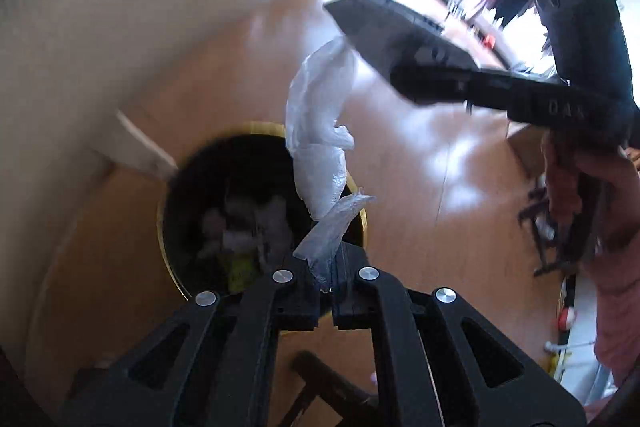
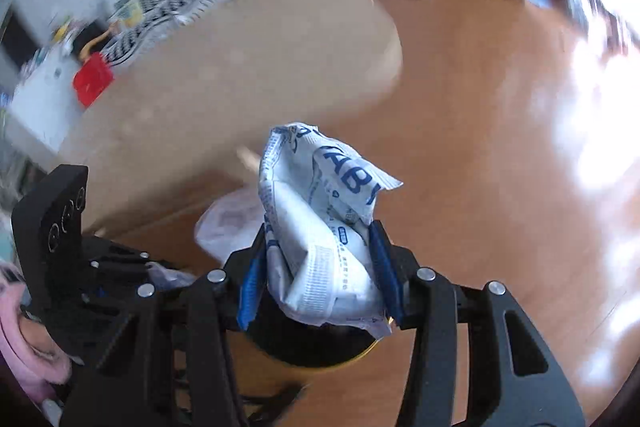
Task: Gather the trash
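Dangling from the shut left gripper, a strip of clear plastic wrap hangs over the near right rim of the bin. The bin is black inside with a yellow rim, stands on the wooden floor and already holds crumpled paper. The right gripper stands partly open, its blue pads clamped on a crumpled white wipes packet with blue print, just above the bin. Beige bed to the far left.
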The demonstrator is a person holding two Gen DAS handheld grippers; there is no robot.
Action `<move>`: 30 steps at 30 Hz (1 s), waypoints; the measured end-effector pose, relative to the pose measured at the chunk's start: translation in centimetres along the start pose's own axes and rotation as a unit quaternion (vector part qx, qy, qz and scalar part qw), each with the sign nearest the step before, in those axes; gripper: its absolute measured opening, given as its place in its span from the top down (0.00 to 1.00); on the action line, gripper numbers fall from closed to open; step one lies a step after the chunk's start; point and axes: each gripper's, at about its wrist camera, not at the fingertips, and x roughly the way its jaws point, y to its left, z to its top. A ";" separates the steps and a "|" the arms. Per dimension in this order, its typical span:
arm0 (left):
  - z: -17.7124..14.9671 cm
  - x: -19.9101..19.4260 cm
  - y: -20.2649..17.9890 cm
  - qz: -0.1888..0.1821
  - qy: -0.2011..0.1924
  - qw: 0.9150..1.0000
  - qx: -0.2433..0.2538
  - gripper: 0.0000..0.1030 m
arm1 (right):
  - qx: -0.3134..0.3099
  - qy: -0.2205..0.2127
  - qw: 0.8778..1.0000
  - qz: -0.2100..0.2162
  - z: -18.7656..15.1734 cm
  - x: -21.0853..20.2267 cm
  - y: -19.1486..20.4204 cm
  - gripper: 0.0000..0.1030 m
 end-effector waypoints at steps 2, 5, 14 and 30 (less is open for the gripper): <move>-0.7 1.8 0.2 -0.001 0.021 1.000 -0.001 0.97 | 0.044 0.015 0.999 0.014 -2.4 2.3 -1.5 0.53; -1.5 3.8 0.6 -0.008 0.046 0.999 -0.004 0.97 | 0.095 0.034 0.994 0.039 -4.8 5.1 -2.5 0.53; -2.8 5.0 0.6 -0.011 0.069 0.998 -0.008 0.97 | 0.095 0.060 0.992 0.049 -4.4 7.1 -2.3 0.53; -2.6 6.0 -0.8 0.029 0.076 0.996 0.024 0.07 | 0.111 0.007 0.993 -0.034 -1.6 4.3 -2.9 0.06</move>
